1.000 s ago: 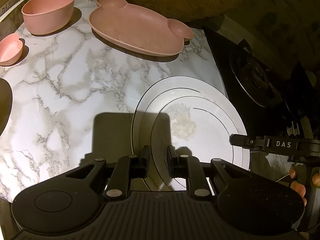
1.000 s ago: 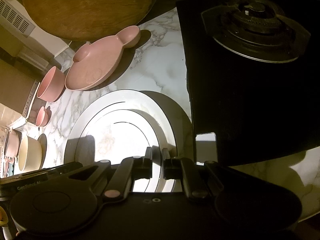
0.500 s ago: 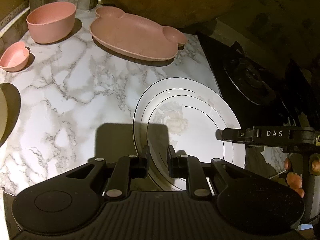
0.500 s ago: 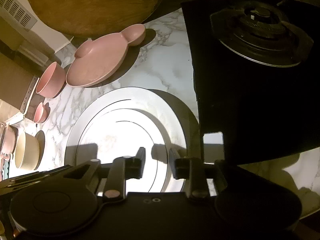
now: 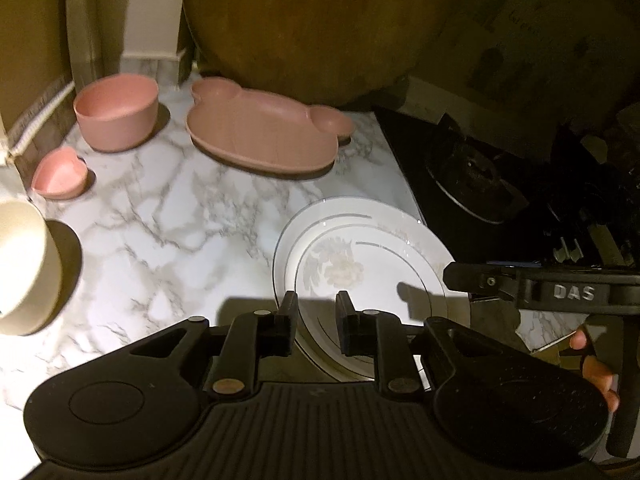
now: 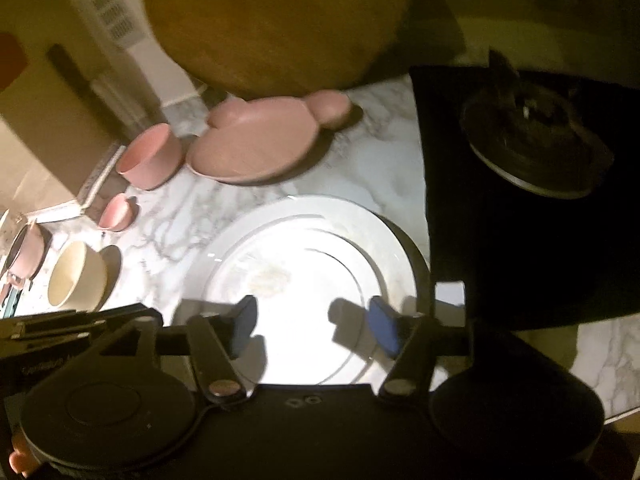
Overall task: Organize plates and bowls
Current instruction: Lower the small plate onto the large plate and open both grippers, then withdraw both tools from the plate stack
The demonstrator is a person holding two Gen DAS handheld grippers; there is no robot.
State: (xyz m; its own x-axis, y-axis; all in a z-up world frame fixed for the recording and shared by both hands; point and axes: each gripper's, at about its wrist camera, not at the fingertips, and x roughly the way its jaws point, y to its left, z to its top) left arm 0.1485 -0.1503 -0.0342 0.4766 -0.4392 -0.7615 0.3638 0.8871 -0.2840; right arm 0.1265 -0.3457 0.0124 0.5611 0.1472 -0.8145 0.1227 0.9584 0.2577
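Left wrist view: looked down past the left gripper (image 5: 317, 312), drawn almost fully together, with only a narrow slot between the fingers and nothing seen pinched there. Found the white plates (image 5: 360, 240) lying flat on the marble counter (image 5: 180, 220) just left of the black hob (image 5: 440, 208), a smaller floral-centred one apparently resting on a larger one; glimpsed their near rim through that slot, below the fingertips. Caught the right gripper (image 5: 460, 276) reaching in over the plates' rim on the hob's side, gripped by a hand (image 5: 596, 368) at the frame edge. Right wrist view: confirmed that gripper standing wide apart, having just been opening, blue pads (image 6: 384, 328) clear of everything and holding nothing, with only the bright plates beneath the gap. Noted further left of the hob, toward the back, a pink eared tray (image 5: 260, 136) lying in front of a big round wooden board (image 5: 312, 28). Placed still further left a pink bowl (image 5: 116, 116), then a small pink dish (image 5: 60, 176). Spotted farthest from the hob, toward the near side, a cream bowl (image 5: 24, 264), partly cut off by the frame.
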